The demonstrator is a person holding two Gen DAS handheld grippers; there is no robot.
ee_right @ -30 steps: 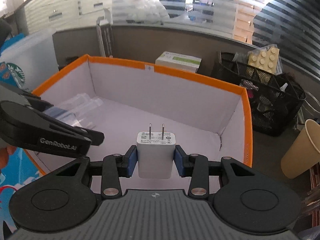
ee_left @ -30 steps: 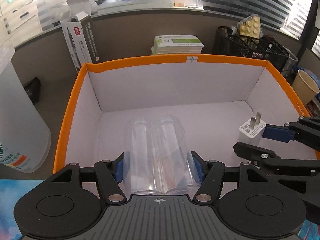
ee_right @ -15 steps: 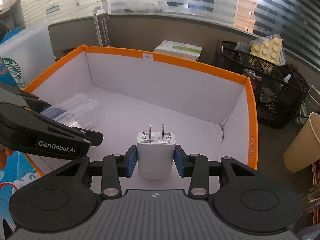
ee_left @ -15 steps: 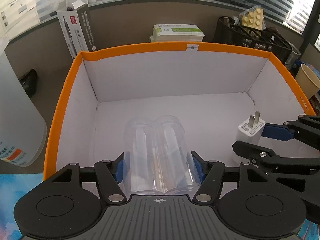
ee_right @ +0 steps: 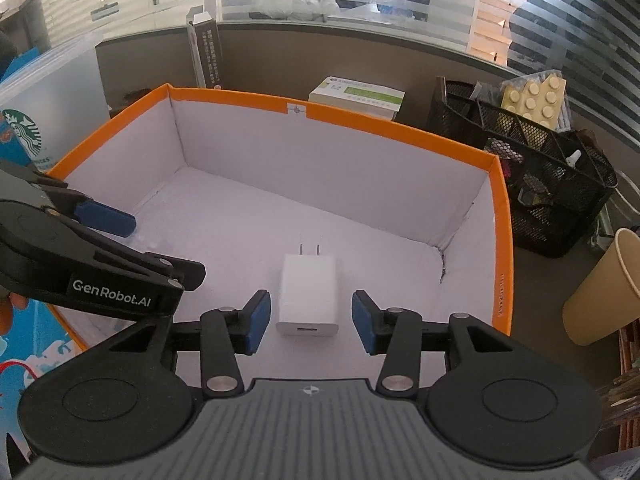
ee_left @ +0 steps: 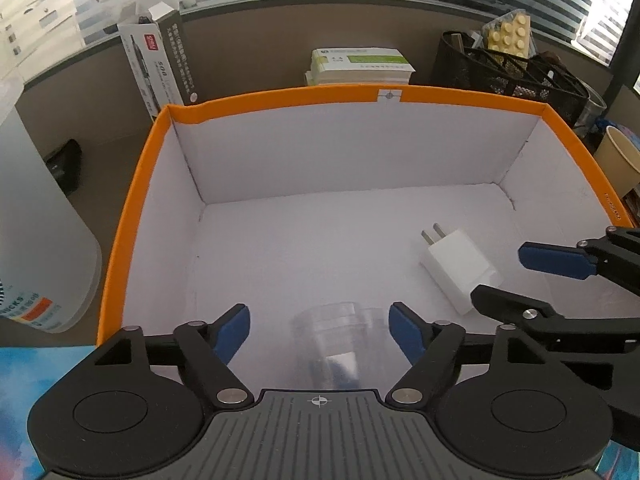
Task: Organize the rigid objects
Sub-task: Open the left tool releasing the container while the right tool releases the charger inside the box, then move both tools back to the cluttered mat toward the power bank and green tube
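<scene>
**Both claws spread, charger and clear cups down in the box**

Around the orange-rimmed box (ee_left: 132, 216): black mesh organizer (ee_right: 532, 184) far right, paper cup (ee_right: 600, 292) right, green-labelled carton (ee_left: 360, 66) behind, tall pen box (ee_left: 160, 64) far left. Readable: "GenRobot.AI" on the left gripper (ee_left: 319, 330), a Starbucks logo on the white jug (ee_right: 24, 132). Half a second ago both pinched; now left gripper and right gripper (ee_right: 307, 322) gape, white charger (ee_right: 308, 294) flat on the floor right, clear cups (ee_left: 334, 340) near edge, untouched.

I see a white charger (ee_right: 307, 294) lying flat and a clear plastic cup (ee_left: 334, 340) inside the orange-rimmed white box (ee_left: 360, 152).
</scene>
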